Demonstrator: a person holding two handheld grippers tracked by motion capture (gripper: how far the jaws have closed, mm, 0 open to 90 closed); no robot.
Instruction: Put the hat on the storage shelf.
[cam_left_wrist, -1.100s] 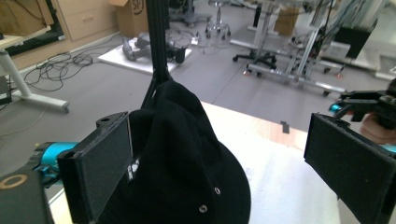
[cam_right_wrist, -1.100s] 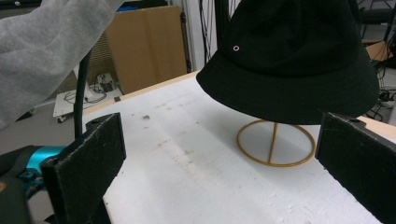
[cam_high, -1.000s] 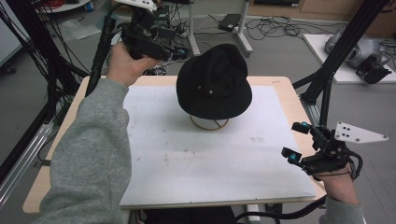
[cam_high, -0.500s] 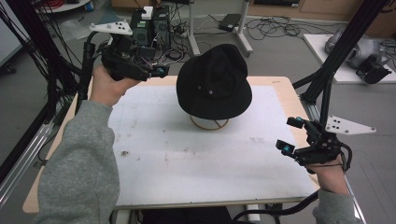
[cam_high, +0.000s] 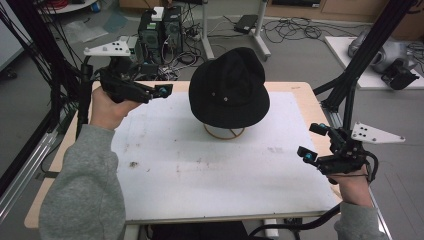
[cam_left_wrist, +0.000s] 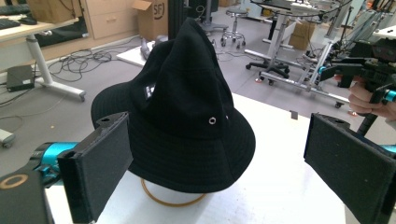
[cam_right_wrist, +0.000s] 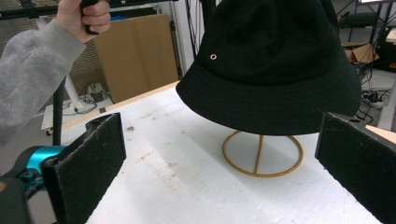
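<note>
From the right gripper view I saw the gold wire stand (cam_right_wrist: 261, 151) under the black hat (cam_high: 229, 87) (mid-table, far side). My left gripper (cam_high: 157, 91) had drawn back to the table's left edge, jaws wide; my right gripper (cam_high: 314, 141) hovered right, also spread, holding nothing.

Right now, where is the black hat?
In the high view, the black hat sits on a gold wire stand at the white board's far middle.
</note>
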